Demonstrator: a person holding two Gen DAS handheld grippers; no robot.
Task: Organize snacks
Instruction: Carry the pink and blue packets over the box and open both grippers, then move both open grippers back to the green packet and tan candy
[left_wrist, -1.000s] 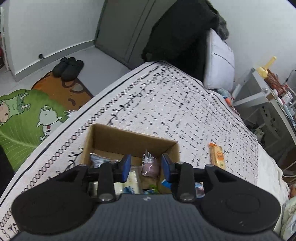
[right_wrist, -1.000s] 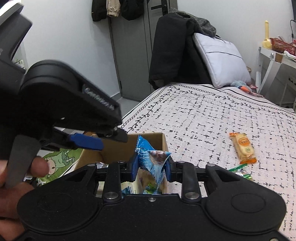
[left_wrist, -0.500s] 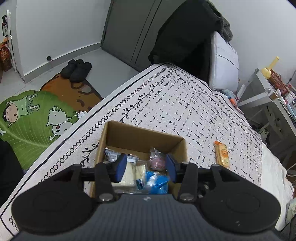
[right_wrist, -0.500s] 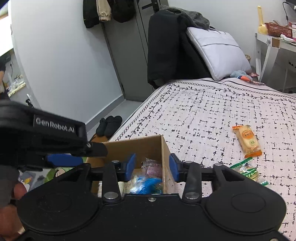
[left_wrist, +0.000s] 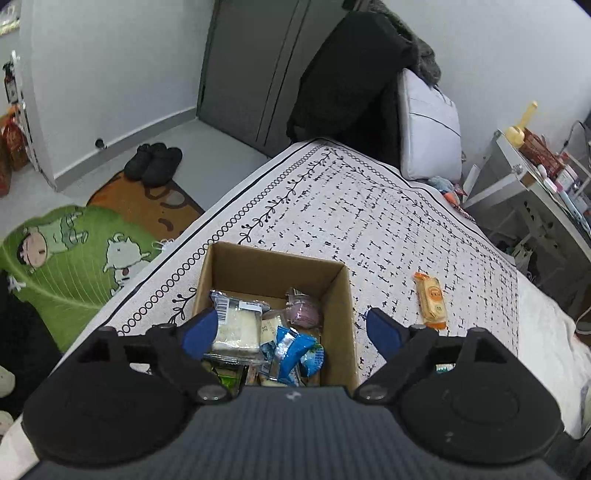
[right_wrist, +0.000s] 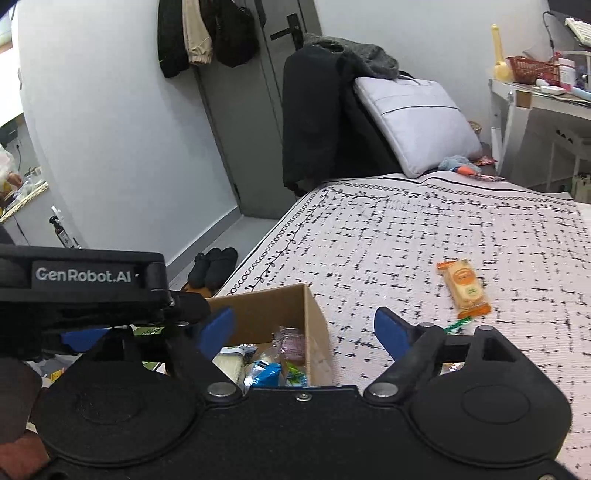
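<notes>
Left gripper (left_wrist: 291, 328) spread wide and empty above the brown cardboard box (left_wrist: 338, 291) of wrapped snacks; right gripper (right_wrist: 304, 332) also wide, empty; orange flat snack packet (right_wrist: 464, 288) lying apart on the patterned bed cover (right_wrist: 406, 236)

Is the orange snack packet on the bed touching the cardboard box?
Apart. In the left wrist view, patterned bedspread shows plainly between the orange snack packet and the cardboard box; the right wrist view shows the same gap.

The right gripper (right_wrist: 304, 332), jaws wide apart and empty, hangs over the cardboard box (right_wrist: 291, 304) of snacks near the bedspread's (right_wrist: 406, 236) left edge; an orange packet (right_wrist: 463, 288) lies apart.
</notes>
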